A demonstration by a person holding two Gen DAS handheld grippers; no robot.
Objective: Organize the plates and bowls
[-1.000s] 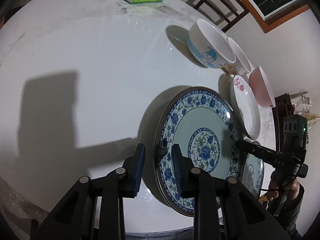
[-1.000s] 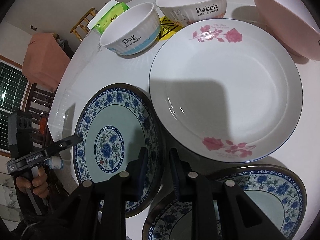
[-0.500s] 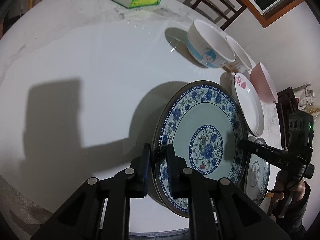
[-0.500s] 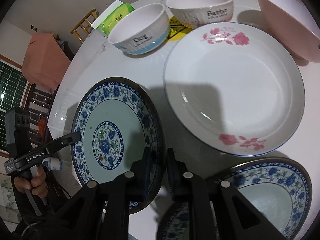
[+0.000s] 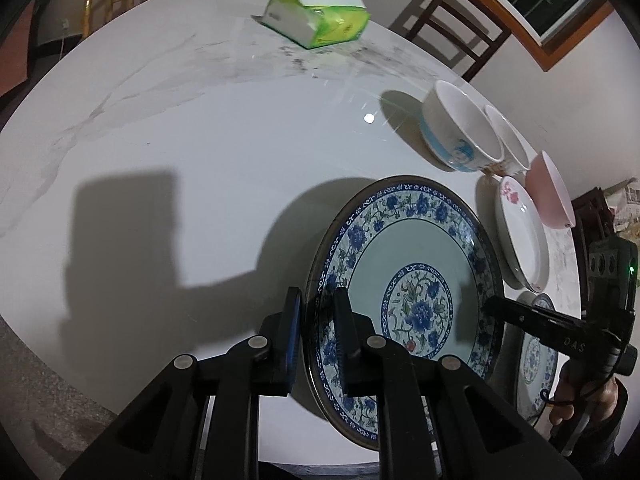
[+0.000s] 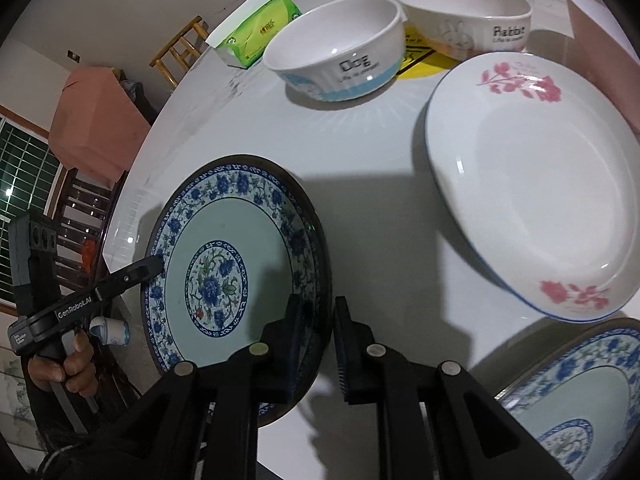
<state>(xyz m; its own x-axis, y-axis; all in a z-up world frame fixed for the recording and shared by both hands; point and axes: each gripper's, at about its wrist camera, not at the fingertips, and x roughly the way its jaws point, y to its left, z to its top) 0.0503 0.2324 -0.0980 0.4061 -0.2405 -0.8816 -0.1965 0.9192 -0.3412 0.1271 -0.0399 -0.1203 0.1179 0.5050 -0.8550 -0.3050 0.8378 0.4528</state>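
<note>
Gripping opposite edges of the blue-patterned plate (image 5: 404,288), the left gripper (image 5: 316,336) and right gripper (image 6: 316,340) each have their fingers closed on its rim, the plate tilted over the white table (image 5: 200,128). To its right sit a rose plate (image 6: 532,208), two white bowls (image 6: 340,56) and a second blue plate (image 6: 572,392).
</note>
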